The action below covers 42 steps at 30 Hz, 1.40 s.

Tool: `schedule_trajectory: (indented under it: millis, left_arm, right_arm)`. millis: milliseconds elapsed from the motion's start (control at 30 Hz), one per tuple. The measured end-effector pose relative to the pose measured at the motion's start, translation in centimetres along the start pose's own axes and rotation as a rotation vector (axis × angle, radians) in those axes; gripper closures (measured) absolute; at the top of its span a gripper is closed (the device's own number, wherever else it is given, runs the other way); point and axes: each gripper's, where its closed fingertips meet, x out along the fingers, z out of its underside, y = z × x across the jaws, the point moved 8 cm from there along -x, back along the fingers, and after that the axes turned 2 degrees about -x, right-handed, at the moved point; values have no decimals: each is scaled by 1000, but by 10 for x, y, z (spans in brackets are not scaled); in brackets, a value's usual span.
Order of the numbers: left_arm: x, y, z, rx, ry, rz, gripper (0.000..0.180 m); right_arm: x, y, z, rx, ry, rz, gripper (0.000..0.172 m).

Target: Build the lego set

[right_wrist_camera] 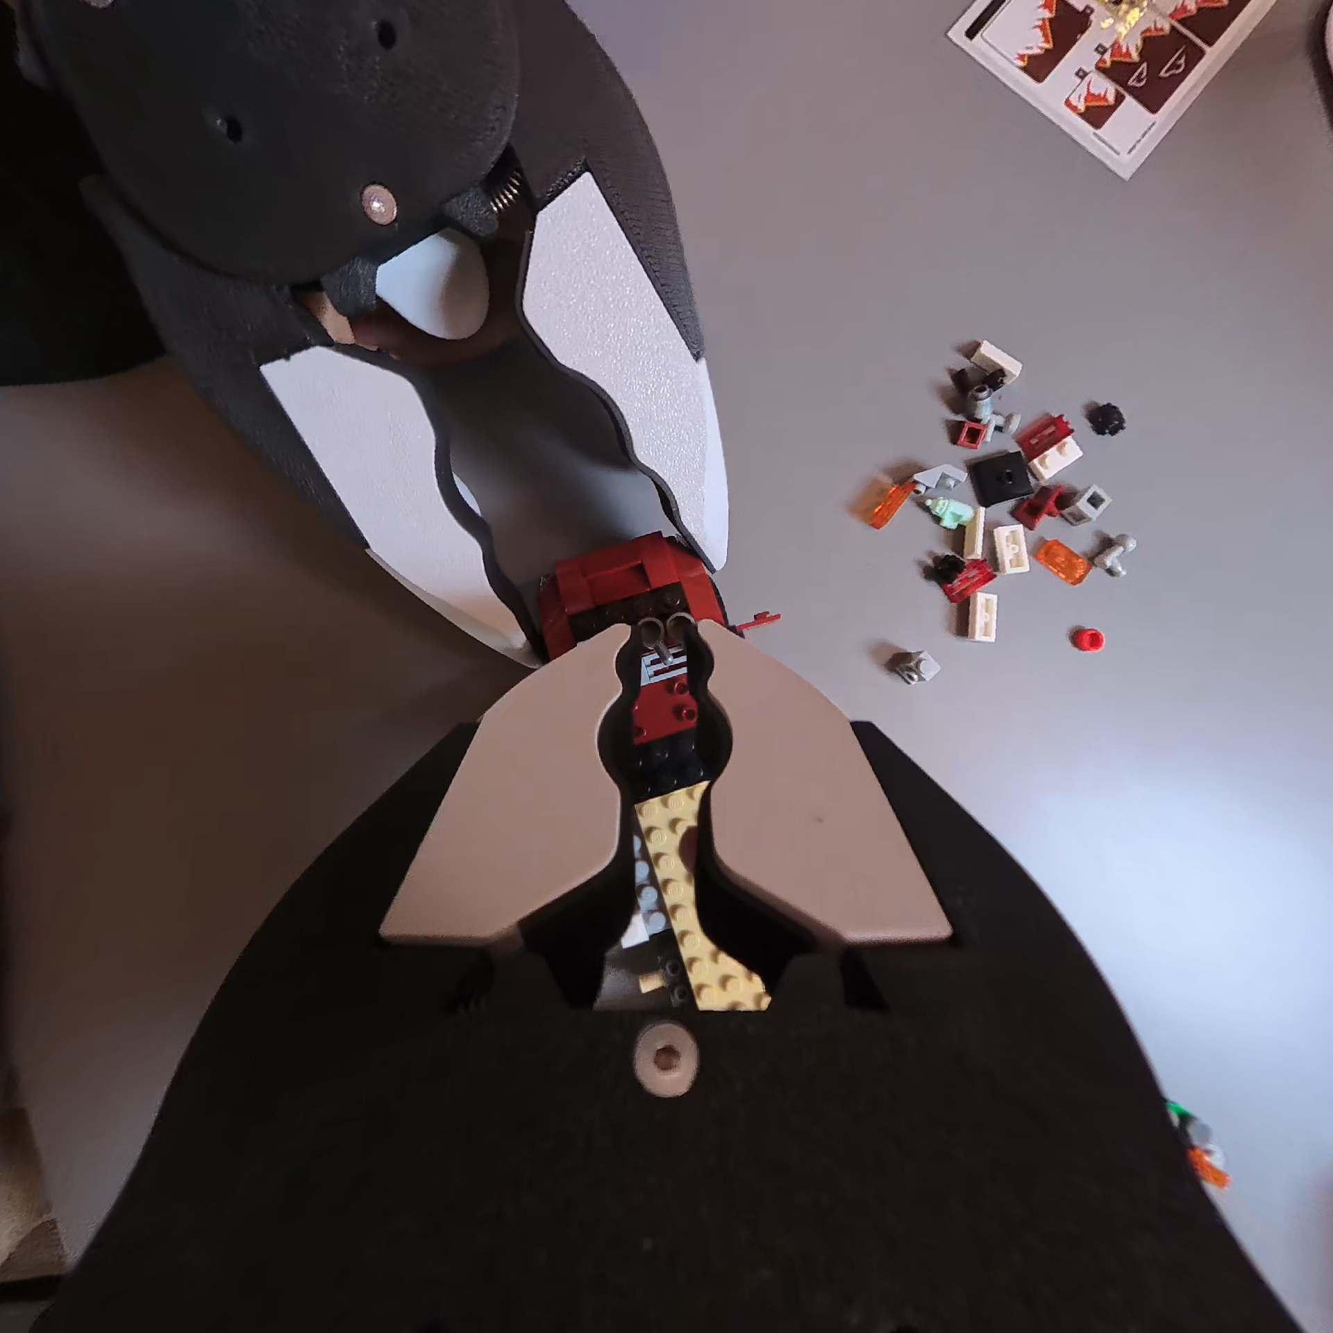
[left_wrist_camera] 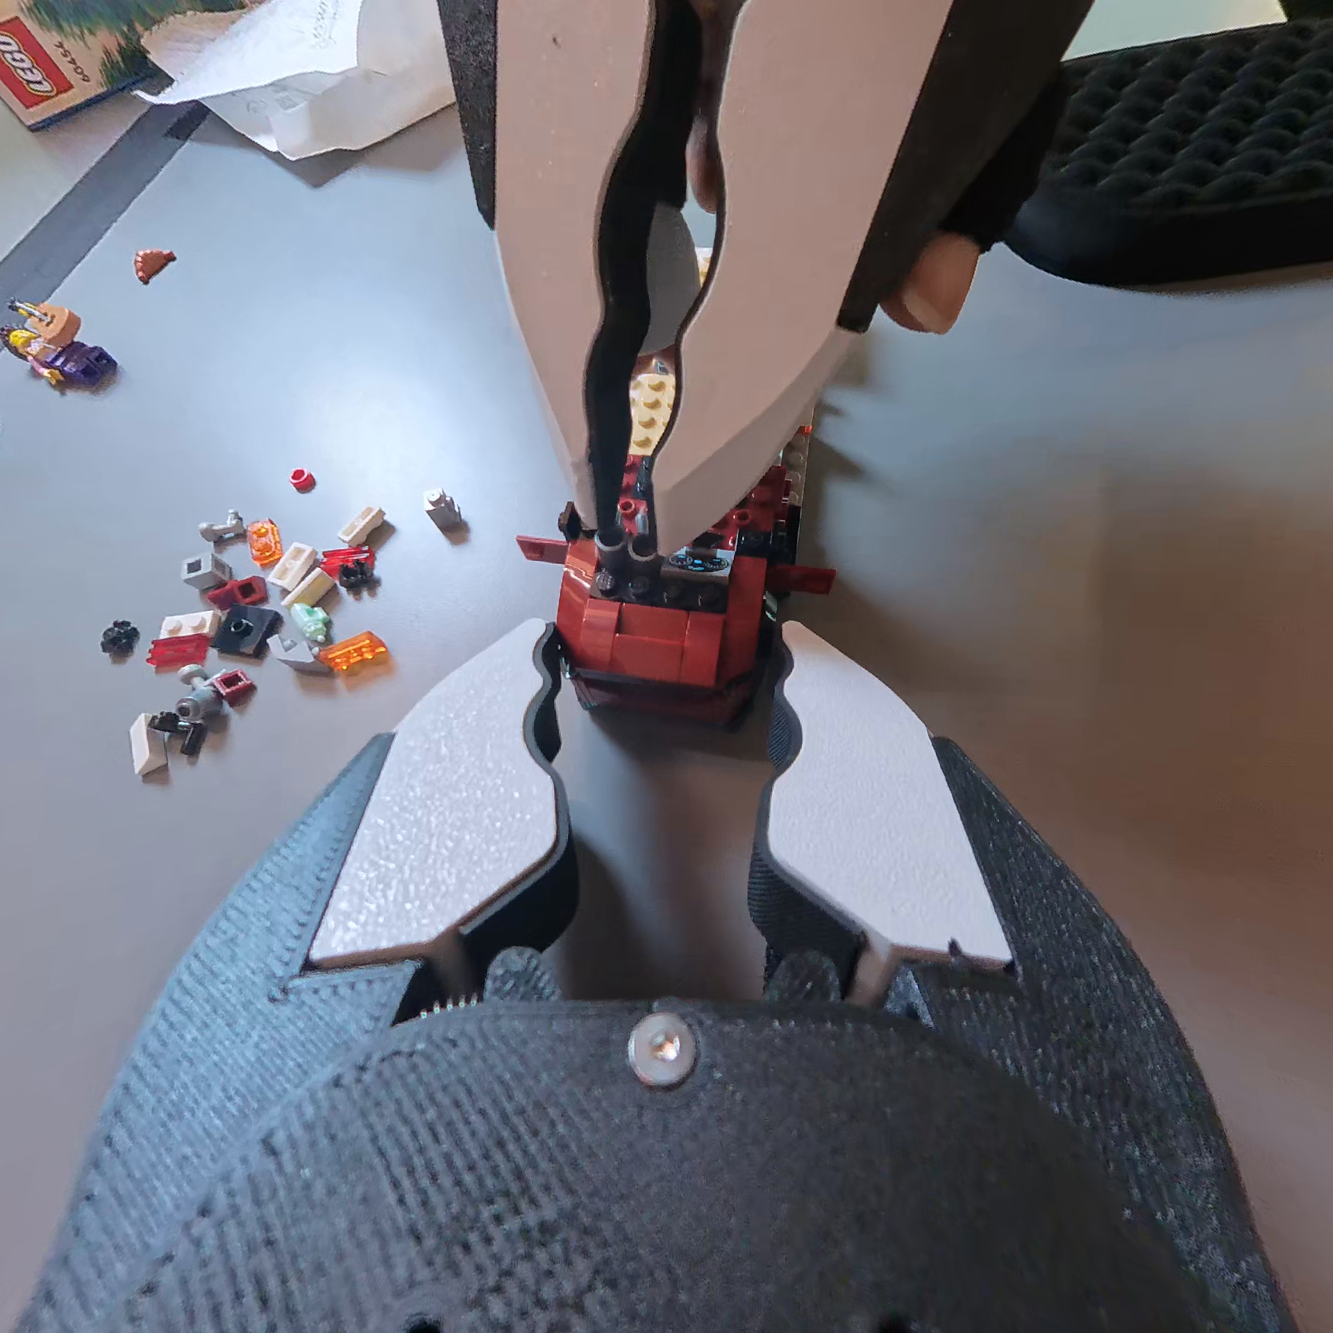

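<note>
Left gripper: jaws set wide, clamping the front of the dark red brick model at frame centre, on the grey table. Right gripper: jaws nearly closed, both tips against a small dark grey 2-tube piece on top of the model. Loose bricks lie at left of the left wrist view.

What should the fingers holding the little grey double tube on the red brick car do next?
Probably press the grey double tube straight down. The right gripper pinches it above the dark studs on the red brick car, while the left gripper clamps the car's nose steady.
</note>
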Motion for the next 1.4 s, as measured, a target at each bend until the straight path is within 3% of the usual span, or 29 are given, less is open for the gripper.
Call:
schedule_trajectory:
  millis: [433, 867, 1400]
  left_arm:
    - [0, 1, 0, 0, 3, -4, 124]
    - [0, 1, 0, 3, 6, -1, 124]
    - [0, 1, 1, 6, 7, 4, 124]
  right_arm:
    - [0, 2, -7, 28, -49, -29, 165]
    - [3, 11, -18, 19, -214, -168, 164]
    - [3, 8, -20, -111, -264, -98, 165]
